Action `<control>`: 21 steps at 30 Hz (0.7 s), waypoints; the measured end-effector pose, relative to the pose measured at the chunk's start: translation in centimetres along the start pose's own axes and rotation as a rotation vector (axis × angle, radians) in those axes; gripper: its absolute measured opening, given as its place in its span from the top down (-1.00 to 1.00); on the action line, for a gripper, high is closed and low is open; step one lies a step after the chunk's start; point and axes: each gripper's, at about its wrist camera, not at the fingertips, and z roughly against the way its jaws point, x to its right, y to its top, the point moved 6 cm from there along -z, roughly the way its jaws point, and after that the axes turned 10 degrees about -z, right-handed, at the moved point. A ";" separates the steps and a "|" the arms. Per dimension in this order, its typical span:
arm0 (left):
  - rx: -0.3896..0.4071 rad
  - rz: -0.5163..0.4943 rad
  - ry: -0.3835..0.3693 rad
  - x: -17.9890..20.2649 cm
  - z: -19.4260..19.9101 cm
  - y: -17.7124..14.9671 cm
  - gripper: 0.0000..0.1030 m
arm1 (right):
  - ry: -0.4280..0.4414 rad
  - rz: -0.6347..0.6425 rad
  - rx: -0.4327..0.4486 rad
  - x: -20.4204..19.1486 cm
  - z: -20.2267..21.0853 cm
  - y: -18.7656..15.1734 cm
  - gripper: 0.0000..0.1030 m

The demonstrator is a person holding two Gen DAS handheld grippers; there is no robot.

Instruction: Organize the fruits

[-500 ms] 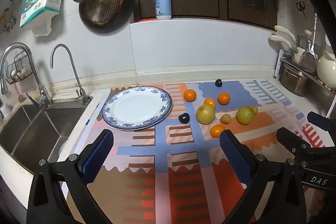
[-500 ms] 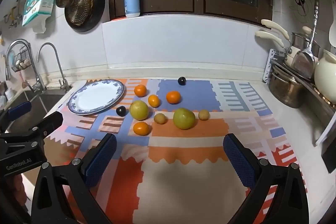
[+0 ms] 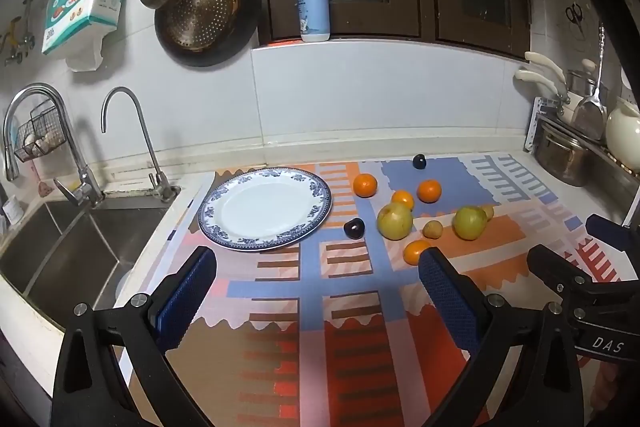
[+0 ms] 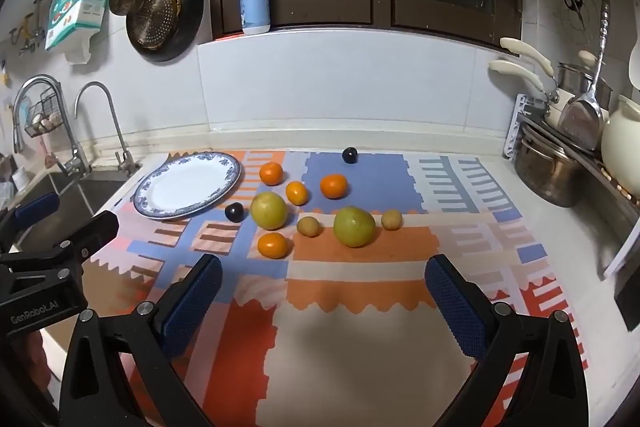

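A white plate with a blue rim (image 3: 320, 201) (image 4: 236, 171) lies bare on the left of a patterned mat. To its right the fruit is scattered: several oranges (image 4: 272, 245), two yellow-green apples (image 4: 354, 226) (image 4: 269, 210), two small yellowish fruits (image 4: 309, 226) and two dark plums (image 4: 234, 212) (image 4: 349, 155). My left gripper (image 3: 316, 267) hovers open over the mat in front of the plate, with nothing between its blue pads. My right gripper (image 4: 323, 269) stands open in front of the fruit, also with nothing in it. Each gripper shows at the edge of the other's view.
A steel sink (image 3: 60, 259) with two taps drops away left of the mat. Pots, a ladle and a white kettle (image 4: 622, 151) crowd a rack at the right. Pans hang on the wall, and a soap bottle (image 3: 313, 11) stands on the ledge behind.
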 end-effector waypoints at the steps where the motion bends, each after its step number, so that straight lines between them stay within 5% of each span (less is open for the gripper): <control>1: -0.001 -0.003 -0.001 0.0 0.0 0.1 -1.00 | 0.000 -0.001 0.000 0.0 -0.1 0.0 -0.99; 21: 0.009 -0.008 0.000 0.2 0.0 0.3 -1.00 | 0.006 -0.002 0.003 0.2 -0.1 0.0 -0.99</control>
